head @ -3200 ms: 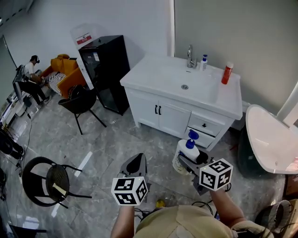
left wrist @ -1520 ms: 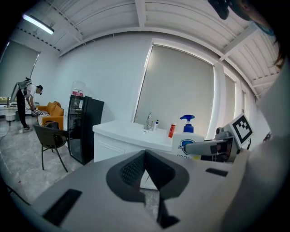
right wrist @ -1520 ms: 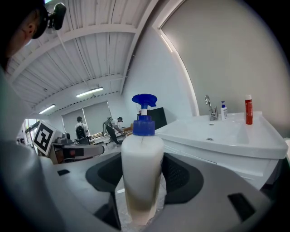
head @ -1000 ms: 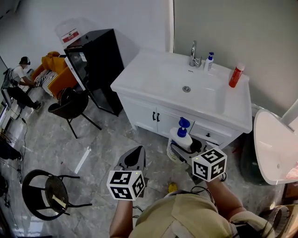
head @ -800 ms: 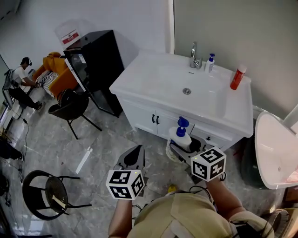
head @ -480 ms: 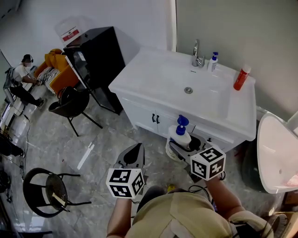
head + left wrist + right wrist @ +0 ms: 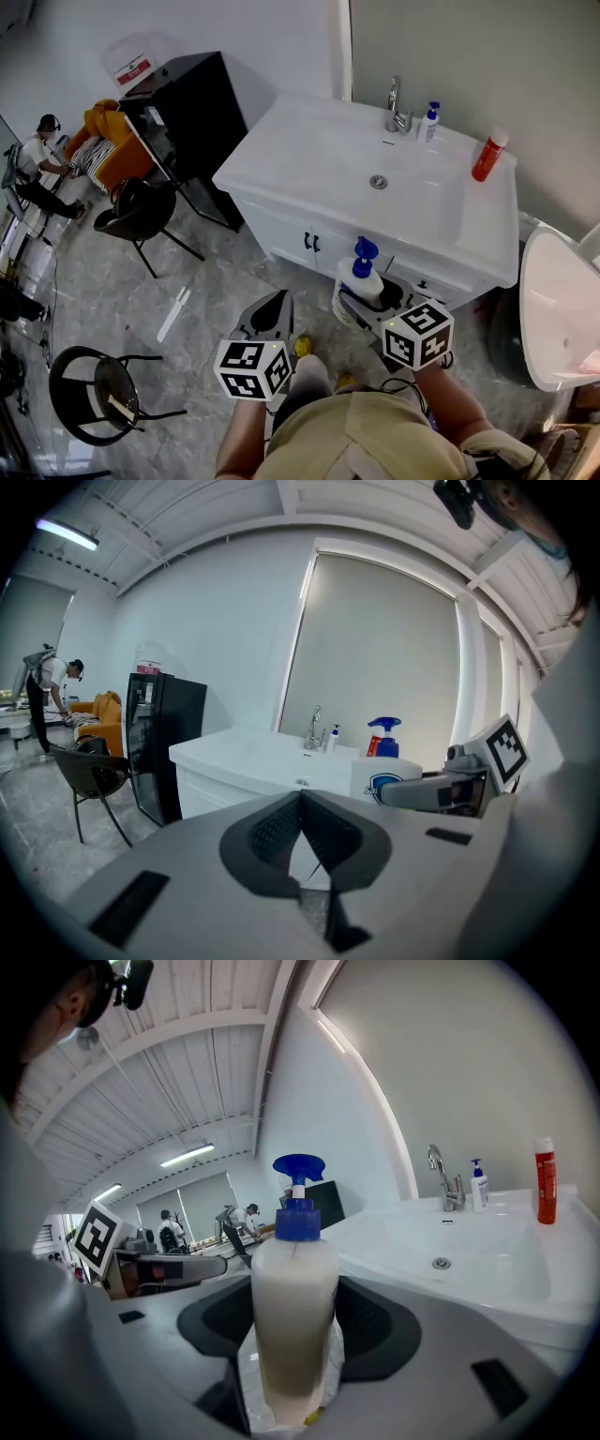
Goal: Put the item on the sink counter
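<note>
My right gripper (image 7: pixel 367 302) is shut on a white pump bottle (image 7: pixel 360 286) with a blue pump head, held upright just in front of the white sink cabinet. In the right gripper view the pump bottle (image 7: pixel 292 1307) stands between the jaws, which press its sides. The white sink counter (image 7: pixel 281 150) with its basin lies ahead and above the bottle. My left gripper (image 7: pixel 272 314) hangs lower left, over the floor, shut with nothing in it; in the left gripper view its jaws meet at the left gripper's tip (image 7: pixel 300 803).
On the counter stand a chrome tap (image 7: pixel 393 97), a small blue-capped bottle (image 7: pixel 429 121) and a red bottle (image 7: pixel 489 155). A black fridge (image 7: pixel 183 122) stands left of the cabinet, with black chairs (image 7: pixel 141 211) on the floor. A white tub (image 7: pixel 558 309) is at right. A person sits far left.
The sink cabinet has come closer in view. The right gripper with the pump bottle now sits right at the cabinet front. A foot shows on the floor below the left gripper.
</note>
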`<state>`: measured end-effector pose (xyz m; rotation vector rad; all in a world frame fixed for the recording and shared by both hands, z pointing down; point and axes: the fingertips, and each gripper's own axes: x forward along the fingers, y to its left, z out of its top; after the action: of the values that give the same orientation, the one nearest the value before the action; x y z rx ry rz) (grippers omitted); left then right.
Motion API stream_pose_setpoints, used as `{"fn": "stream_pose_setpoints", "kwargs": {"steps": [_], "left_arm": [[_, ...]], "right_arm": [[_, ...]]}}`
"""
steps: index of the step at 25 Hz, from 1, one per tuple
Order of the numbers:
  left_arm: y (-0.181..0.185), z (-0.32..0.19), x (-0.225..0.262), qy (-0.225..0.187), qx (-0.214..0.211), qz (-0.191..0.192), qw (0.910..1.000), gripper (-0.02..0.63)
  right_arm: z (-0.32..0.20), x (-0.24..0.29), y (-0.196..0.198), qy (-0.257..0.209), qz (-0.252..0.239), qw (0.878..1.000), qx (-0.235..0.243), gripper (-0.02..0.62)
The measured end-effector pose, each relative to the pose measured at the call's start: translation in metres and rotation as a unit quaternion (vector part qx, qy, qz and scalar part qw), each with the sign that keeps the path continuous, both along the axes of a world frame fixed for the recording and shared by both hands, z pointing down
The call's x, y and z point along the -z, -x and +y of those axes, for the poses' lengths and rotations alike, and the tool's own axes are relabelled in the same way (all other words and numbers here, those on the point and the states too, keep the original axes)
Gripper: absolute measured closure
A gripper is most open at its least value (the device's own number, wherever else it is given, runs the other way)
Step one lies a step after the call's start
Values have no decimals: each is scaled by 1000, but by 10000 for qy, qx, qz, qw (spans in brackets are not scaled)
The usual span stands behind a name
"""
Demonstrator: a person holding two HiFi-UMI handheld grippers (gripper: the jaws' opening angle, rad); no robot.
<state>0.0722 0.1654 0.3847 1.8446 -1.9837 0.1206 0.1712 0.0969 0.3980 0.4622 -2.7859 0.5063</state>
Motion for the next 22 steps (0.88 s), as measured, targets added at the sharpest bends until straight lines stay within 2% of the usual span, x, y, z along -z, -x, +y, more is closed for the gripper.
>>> {"fn": "stream_pose_setpoints", "kwargs": {"steps": [5,15,22], "left_arm": [[19,-24,-1,-9,-91,37,10000,569],[83,-61,4,-1,-128,252,9996,569],[113,-89,-1,32,-306,312,9990,569]], "right_arm": [[-17,-3,12,-28,80,9998,-151,325],[-57,6,68,-32,174,9994,-294,325],[-82,4,101,-51,263,9988,-400,325]]}}
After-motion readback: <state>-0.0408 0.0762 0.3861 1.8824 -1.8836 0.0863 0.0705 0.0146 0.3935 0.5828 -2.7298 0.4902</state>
